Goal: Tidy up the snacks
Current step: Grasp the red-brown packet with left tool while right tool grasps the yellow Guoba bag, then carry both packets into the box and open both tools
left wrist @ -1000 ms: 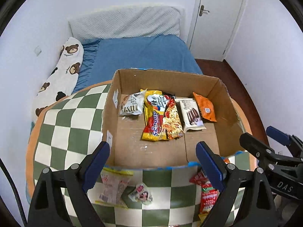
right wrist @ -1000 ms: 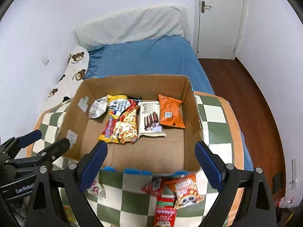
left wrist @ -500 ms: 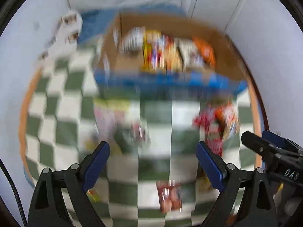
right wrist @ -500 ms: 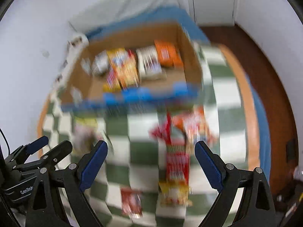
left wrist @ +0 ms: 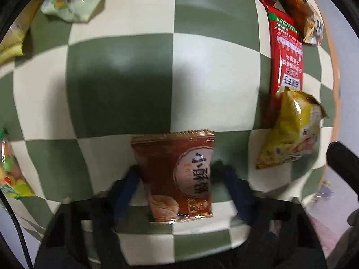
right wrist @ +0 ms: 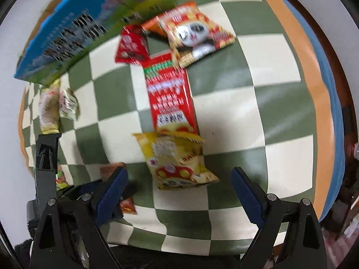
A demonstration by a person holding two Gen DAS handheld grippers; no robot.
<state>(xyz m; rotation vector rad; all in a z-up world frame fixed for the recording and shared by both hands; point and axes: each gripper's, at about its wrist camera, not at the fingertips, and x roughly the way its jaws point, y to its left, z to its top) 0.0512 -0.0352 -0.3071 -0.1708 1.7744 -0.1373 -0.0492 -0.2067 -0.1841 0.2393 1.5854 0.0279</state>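
Note:
My left gripper [left wrist: 179, 179] is open, low over the checkered table, its blue fingers on either side of a brown-orange snack packet [left wrist: 177, 174] that lies flat. My right gripper [right wrist: 179, 179] is open above a yellow snack bag [right wrist: 175, 159]. The yellow bag [left wrist: 291, 132] also shows at the right of the left wrist view. A long red packet [right wrist: 170, 98] lies beyond the yellow bag. A panda-print bag [right wrist: 193, 31] and a small red packet [right wrist: 131, 46] lie near the cardboard box [right wrist: 89, 27].
The green and cream checkered table [right wrist: 258, 94] has an orange rim [right wrist: 318, 89]. A pale green packet [left wrist: 74, 2] lies far left. A colourful candy bag [left wrist: 11, 174] lies at the left edge. Pale packets [right wrist: 58, 105] lie by the box corner.
Both grippers have dropped from above the box down close to the table. The left one now straddles the brown-orange packet. The right one hangs over the yellow bag.

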